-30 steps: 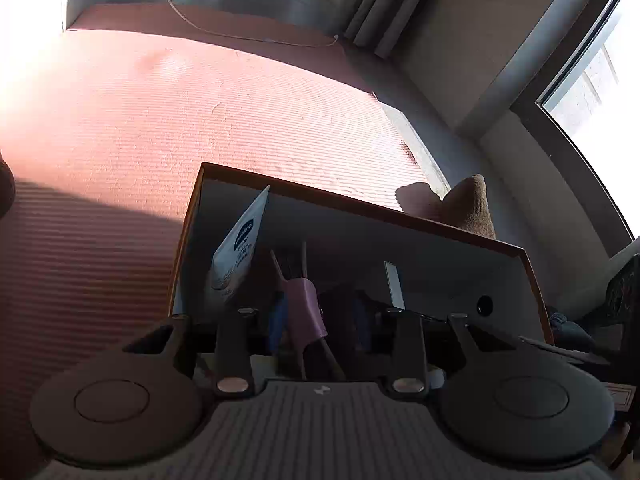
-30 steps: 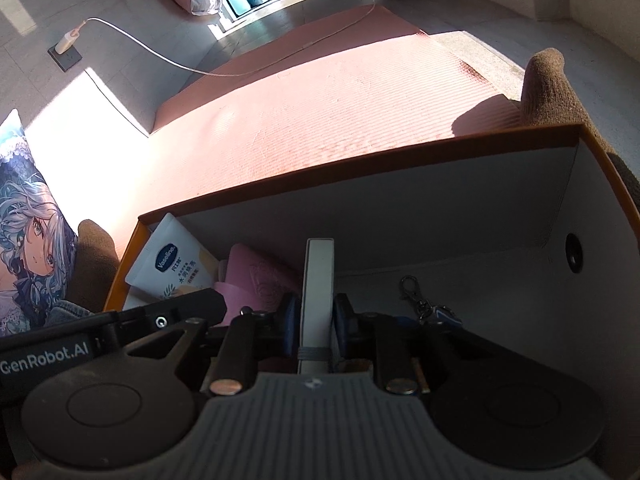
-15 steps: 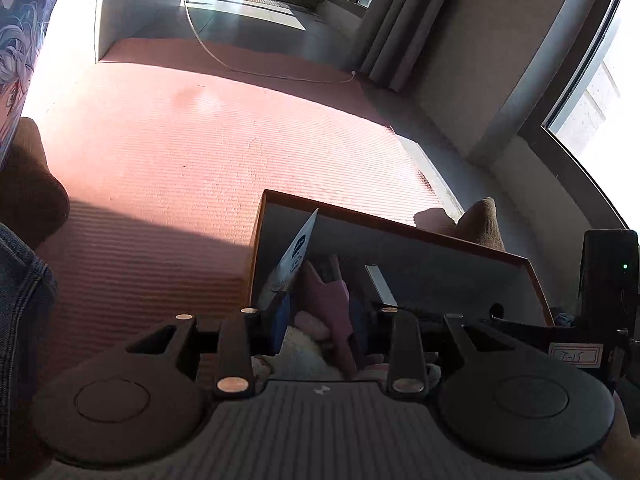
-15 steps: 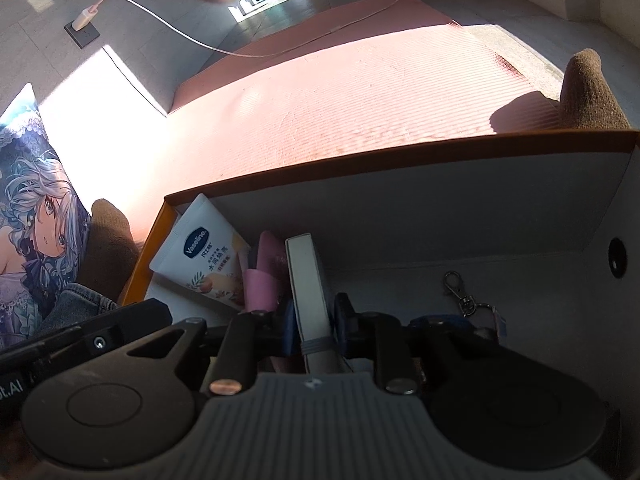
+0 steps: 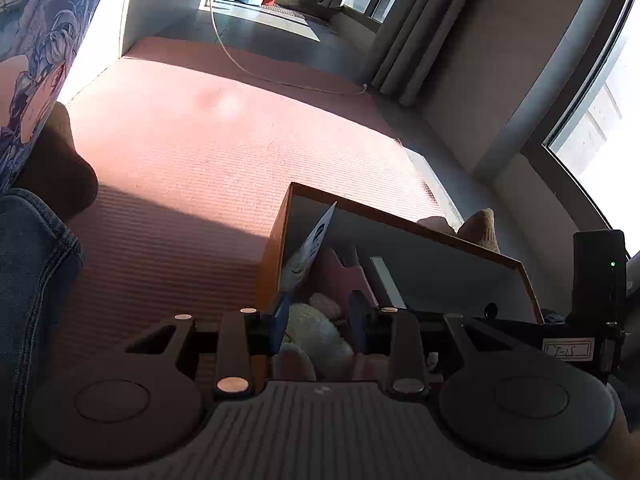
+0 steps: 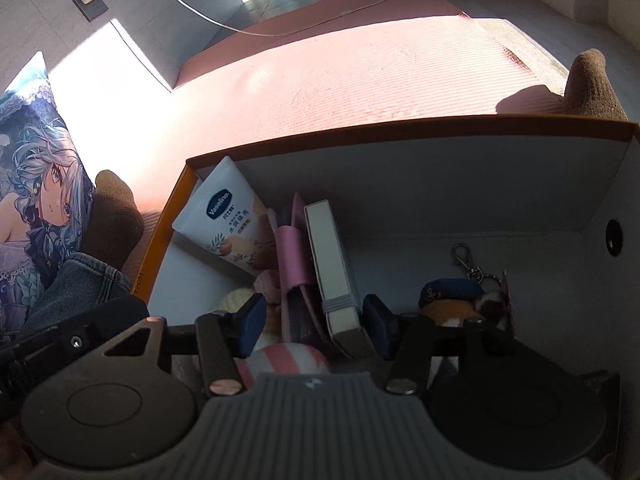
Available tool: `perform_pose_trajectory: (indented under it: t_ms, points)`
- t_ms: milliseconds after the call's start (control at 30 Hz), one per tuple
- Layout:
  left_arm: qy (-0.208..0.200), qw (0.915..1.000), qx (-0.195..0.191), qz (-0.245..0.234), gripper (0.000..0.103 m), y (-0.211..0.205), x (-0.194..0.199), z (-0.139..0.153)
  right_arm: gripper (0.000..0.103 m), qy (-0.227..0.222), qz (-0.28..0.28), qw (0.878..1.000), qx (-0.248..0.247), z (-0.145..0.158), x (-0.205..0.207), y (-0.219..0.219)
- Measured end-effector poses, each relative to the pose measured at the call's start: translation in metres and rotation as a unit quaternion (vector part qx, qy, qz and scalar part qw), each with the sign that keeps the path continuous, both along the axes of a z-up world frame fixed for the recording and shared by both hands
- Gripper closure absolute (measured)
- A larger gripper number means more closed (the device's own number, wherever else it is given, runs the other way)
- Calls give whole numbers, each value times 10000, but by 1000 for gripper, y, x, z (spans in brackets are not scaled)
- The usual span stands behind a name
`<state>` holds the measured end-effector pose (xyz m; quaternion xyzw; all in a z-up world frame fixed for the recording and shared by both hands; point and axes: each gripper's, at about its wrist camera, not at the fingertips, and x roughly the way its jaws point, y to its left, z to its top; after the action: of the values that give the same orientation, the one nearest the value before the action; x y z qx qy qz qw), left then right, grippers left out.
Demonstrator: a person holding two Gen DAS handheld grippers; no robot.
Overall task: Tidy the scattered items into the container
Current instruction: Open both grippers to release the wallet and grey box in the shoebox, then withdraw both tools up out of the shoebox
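While the jaws of the right gripper (image 6: 314, 322) are opening, a white book (image 6: 334, 268) is seen standing on edge between its blue pads (image 6: 252, 320), which do not press on it. It lies inside the orange-rimmed box (image 6: 360, 134), nearer the right pad than the left, and leans against a pink case (image 6: 294, 256) on its left. Farther left, a white lotion tube (image 6: 224, 216) is propped in the far left corner of the box. A striped pink and white soft thing (image 6: 288, 360) is seen just below the pads, at the near edge. To the right of the gripper, a small plush keychain (image 6: 460, 296) rests on the box floor, well clear of the book.

From the left wrist view, the left gripper (image 5: 318, 326) is held partly apart at the near left end of the box (image 5: 404, 226). A cream fuzzy thing (image 5: 316, 332) shows between its pads; whether they touch it cannot be told. The box sits on a pink ribbed mat (image 5: 224, 152).
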<state>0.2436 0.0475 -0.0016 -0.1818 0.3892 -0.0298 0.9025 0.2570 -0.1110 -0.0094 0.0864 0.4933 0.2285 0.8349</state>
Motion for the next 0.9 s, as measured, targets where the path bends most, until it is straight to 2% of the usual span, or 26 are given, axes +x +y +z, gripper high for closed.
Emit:
perform_pose_trajectory:
  t_ms: [33,67,300,500,733,900]
  points:
    - [9,10000,-18,-4,66,0,0,0,53,50,-42,10000,-37,-1,1,1]
    - [23,10000,-37,-9,66,0,-1,-1,56,129,-105,9999,-15,-2,2,1]
    - [61,9999,-81,-5,66,-1,-2,-4,59,516,-800,9946,405,-6,2,-4]
    - [85,9999,-60,-6,66,-3,-5,-6,56,115,-509,9986,-64,-2,-8,11]
    - [18,10000,-1,19,66,-4,-15,0,48,-6,-356,9993,-97,1,-15,12]
    - [-49,9999,-16,92,65,0,-28,8,41,-287,-273,9988,-271,11,-26,10]
